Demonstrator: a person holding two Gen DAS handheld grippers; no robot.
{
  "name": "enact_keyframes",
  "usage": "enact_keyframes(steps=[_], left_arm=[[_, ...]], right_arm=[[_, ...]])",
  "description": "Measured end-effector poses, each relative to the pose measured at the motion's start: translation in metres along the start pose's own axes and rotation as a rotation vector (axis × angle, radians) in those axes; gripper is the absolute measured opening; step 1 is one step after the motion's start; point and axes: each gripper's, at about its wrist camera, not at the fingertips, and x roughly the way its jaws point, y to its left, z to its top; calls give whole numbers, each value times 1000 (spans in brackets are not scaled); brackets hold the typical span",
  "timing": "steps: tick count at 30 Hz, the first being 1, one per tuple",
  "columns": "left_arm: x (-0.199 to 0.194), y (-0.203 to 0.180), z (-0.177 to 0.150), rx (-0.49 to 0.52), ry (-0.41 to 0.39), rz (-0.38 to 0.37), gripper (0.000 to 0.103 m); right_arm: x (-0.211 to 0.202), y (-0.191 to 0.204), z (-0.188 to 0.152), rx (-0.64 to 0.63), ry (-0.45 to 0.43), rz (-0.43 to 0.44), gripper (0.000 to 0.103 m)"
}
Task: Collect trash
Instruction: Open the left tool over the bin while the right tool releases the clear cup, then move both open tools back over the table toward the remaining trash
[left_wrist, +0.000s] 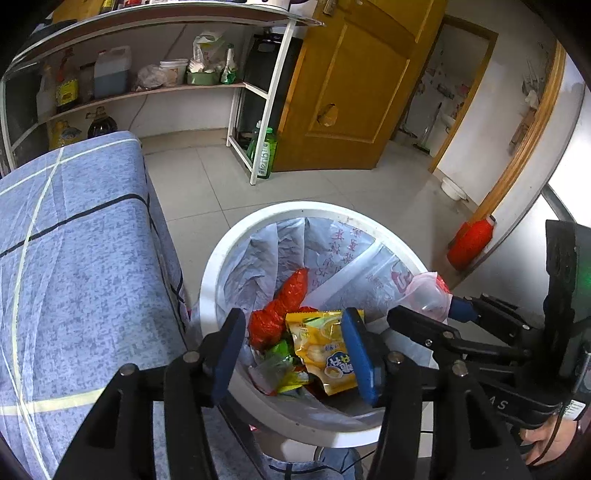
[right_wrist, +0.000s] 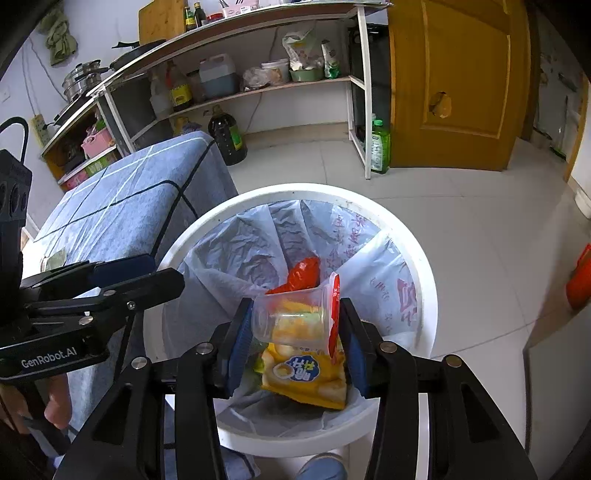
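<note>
since both fisheye lenses sat right over the white trash bin (right_wrist: 424, 266), a lot got cut off: its near rim vanished behind the black gripper frames, and the stuff deep in the liner bag (right_wrist: 236, 251) was a jumble i couldn't sort out, apart from a yellow snack packet (right_wrist: 306, 376) lying on top and a red wrapper (right_wrist: 303, 275) farther in.

right gripper (right_wrist: 295, 325) was clenched on a clear plastic cup (right_wrist: 291, 319), tipped on its side over the bin's mouth, its red peeled lid (right_wrist: 335, 317) flapping at the right end. whatever was inside the cup looked yellowish, but that might just have been the packet showing through.

left gripper (left_wrist: 293, 350) hung over the bin's near left side, jaws spread with nothing between them. in the left view the cup (left_wrist: 428, 293) was mostly hidden behind the right gripper's fingers.

a blue plaid-covered piece of furniture (left_wrist: 74, 240) stood touching the bin's left side. far behind were a shelf unit (right_wrist: 258, 88) with bottles and jugs, a green bottle (right_wrist: 380, 147) on the floor by its leg, and a wooden door (right_wrist: 458, 85). a hand (left_wrist: 550, 439) showed bottom right, half cropped.
</note>
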Motion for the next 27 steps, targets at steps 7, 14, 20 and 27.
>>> enact_keyframes(steps=[7,14,20,27], left_arm=[[-11,4,2,-13,-25,-1,57],[-31,8,2,-21,-69,5,57],[-60,20,-2,-37,-127,28,57],[-99,54,-12,-74,-189,92,57]], right_arm=[[-4,2,1,-5,-22,12,56],[-13,3,4,5,-57,10,56],[-32,18,12,-8,-123,39,56],[-47,52,20,-44,-176,119,56]])
